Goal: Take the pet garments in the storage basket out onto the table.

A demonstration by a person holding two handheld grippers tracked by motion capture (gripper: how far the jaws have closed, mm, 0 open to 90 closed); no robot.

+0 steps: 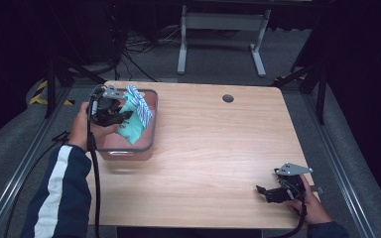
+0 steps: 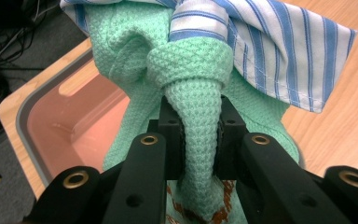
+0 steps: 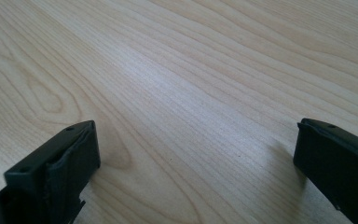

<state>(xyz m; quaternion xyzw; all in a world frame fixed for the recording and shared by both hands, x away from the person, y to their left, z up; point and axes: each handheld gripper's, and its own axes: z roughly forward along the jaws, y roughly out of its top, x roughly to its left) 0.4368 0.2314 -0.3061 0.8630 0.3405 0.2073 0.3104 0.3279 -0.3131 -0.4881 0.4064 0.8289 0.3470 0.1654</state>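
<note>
Dark room behind, grey carpet, a white desk frame (image 1: 222, 34) at the back. Pale wooden table (image 1: 213, 148) with a round grommet hole (image 1: 228, 98) near the far edge.

At the table's left end, a pink bin (image 1: 129, 148) with a grey rim. Over its opening, the left gripper (image 1: 124, 115), held from the near-left side by a hand (image 1: 79, 130) out of a dark sleeve with a white stripe (image 1: 54, 193). Jaws clamped tight on a rolled fold of green waffle-weave cloth (image 2: 198, 135), pinched between the two pads. Same cloth bunched above the jaws, tangled with a blue-and-white striped cloth (image 2: 284, 51) draped over its top and far side. Both cloths hanging over the bin, the green one (image 1: 131, 129) lower, the striped one (image 1: 140, 105) up by the far rim. From the left gripper view, pink bin floor (image 2: 79, 135) visible below and to the left; whether the green cloth touches it, impossible to tell.

Well apart, at the near right corner, the right gripper (image 1: 263, 191) in the other hand (image 1: 310, 201), low over bare wood. Jaws spread wide, nothing between them but table grain (image 3: 182, 93).
</note>
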